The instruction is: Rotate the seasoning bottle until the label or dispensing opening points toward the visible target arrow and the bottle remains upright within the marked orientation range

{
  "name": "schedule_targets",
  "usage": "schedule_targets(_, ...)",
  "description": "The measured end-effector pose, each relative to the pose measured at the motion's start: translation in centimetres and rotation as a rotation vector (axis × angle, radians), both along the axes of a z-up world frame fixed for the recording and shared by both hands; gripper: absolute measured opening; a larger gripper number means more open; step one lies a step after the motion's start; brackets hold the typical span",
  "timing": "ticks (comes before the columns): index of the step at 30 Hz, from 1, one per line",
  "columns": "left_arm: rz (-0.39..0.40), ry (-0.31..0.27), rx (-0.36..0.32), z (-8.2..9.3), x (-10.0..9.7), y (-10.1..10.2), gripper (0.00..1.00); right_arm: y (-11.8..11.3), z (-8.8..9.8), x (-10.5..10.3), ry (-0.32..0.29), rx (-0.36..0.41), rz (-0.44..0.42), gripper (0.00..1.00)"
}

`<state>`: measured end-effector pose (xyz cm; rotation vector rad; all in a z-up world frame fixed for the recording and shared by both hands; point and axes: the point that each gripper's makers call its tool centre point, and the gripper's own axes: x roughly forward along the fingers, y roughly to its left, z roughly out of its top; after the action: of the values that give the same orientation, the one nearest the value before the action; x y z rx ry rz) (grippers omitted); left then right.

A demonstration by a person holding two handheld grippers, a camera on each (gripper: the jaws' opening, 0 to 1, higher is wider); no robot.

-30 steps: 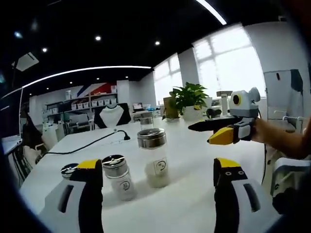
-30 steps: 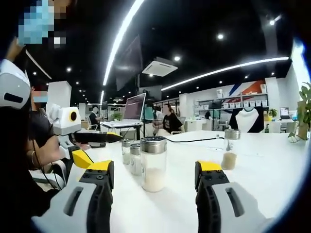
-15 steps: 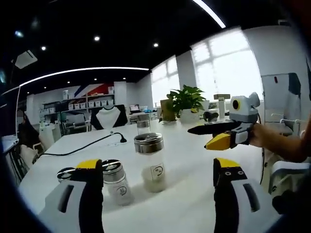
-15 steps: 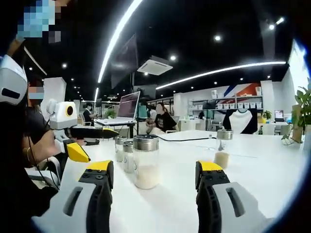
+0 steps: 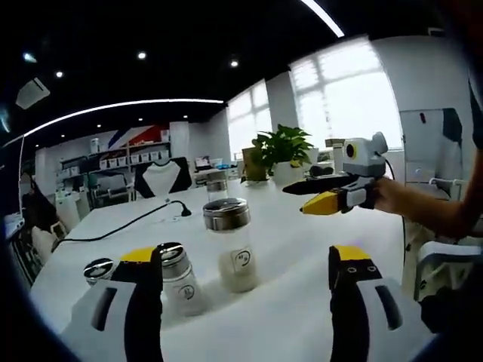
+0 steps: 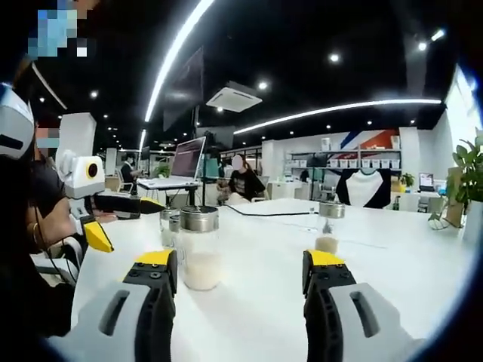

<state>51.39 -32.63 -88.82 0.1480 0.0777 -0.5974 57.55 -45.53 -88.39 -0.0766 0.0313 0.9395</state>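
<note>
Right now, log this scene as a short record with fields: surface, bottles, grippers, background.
surface: white table
bottles: tall seasoning bottle, upright with metal lid, nearest the grippers; shorter shaker beside it; another bottle farther back
left gripper: open, holding nothing
right gripper: open, holding nothing, short of the tall bottle
background: potted plant, black cable, laptop
</note>
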Motion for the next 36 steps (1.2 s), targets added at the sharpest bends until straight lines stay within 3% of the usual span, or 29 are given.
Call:
schedule_targets(9,-0.006,0.001,0.018,0.0,0.0,0.5,0.96,-1.3,1.5,2.7,-0.044,-0.034,-0.037,0.67)
schedule_targets(14,-0.039,0.000,-0.022,0.5,-0.4,0.5,0.97,-2.4,2.2,4.1,-0.061,-0.052,-0.054,0.67)
schedule_targets(18,-0.029,-0.001,-0.010,0.4,-0.3,0.7,0.97,-3.0,2.3,5.3,-0.092,-0.104,-0.071,0.66)
schedule_targets(36,-0.023,0.023,-0.043,0.2,-0.8,1.0,0.96,-2.2,4.2,10.7,-0.107,-0.035,-0.092,0.64)
